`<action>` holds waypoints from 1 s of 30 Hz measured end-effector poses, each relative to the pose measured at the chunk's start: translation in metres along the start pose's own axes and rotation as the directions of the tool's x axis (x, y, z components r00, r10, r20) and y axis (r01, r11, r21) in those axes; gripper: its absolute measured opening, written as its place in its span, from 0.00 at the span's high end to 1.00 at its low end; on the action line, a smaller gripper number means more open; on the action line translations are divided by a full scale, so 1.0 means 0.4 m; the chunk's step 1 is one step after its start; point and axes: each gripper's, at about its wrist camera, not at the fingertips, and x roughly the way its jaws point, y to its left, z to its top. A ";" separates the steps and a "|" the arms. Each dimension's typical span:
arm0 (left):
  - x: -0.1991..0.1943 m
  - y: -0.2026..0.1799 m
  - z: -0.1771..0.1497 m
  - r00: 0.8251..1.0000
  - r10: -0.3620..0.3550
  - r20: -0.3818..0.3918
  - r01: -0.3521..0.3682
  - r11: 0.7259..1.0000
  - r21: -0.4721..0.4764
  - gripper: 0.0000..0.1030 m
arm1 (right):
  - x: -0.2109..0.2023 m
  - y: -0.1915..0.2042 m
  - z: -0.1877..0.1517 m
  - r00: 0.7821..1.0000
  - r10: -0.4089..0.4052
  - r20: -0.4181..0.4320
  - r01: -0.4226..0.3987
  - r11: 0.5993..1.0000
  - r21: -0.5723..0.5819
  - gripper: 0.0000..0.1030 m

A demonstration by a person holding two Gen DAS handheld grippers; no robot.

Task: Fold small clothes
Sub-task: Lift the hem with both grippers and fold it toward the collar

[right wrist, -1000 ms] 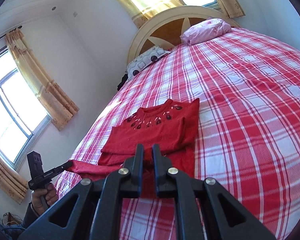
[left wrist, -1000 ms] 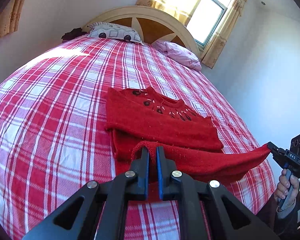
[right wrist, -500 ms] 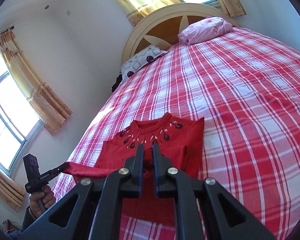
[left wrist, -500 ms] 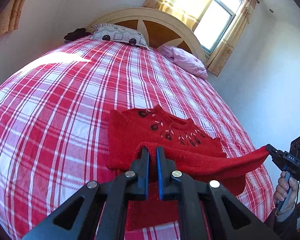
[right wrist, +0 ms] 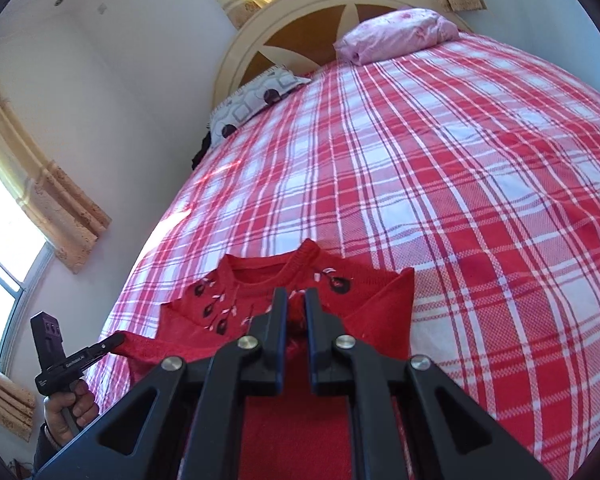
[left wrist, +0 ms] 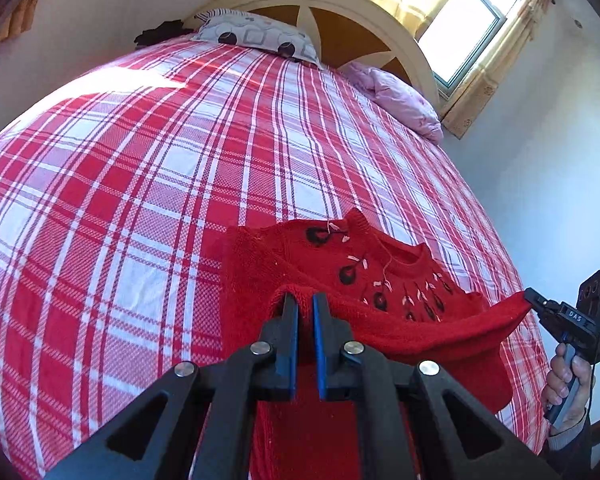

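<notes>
- The left gripper [left wrist: 305, 298] is clamped on the sweater [left wrist: 340, 264] hem, angled downward over the bed [left wrist: 140, 184].
- The right gripper [right wrist: 296, 294] is likewise clamped on the hem, seen at four o'clock from the left.

Pretty clearly a bedroom in someone's home: a big bed [left wrist: 148, 184] with a red and white plaid cover, an arched cream and wood headboard [left wrist: 340, 12], and two pillows [right wrist: 396, 34] up against it. Windows [left wrist: 460, 36] with yellowish patterned curtains [right wrist: 52, 184] and plain white walls round it off.
</notes>
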 end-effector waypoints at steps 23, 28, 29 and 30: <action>0.118 0.037 0.104 0.998 0.060 0.028 -0.058 0.996 -0.069 0.92 | 0.217 -0.175 0.068 0.983 -0.169 -0.067 0.176 0.979 0.101 0.80; 0.109 0.048 0.119 0.999 0.044 0.033 -0.041 0.997 -0.069 0.92 | 0.194 -0.141 0.061 0.983 -0.177 -0.048 0.178 0.984 0.025 0.79; 0.105 0.042 0.112 0.999 0.022 0.030 -0.021 0.999 -0.048 0.92 | 0.188 -0.124 0.058 0.984 -0.172 -0.046 0.172 0.985 -0.009 0.78; 0.104 0.031 0.104 1.000 0.024 0.018 -0.024 1.000 -0.014 0.92 | 0.185 -0.107 0.056 0.987 -0.155 -0.049 0.154 0.987 -0.037 0.72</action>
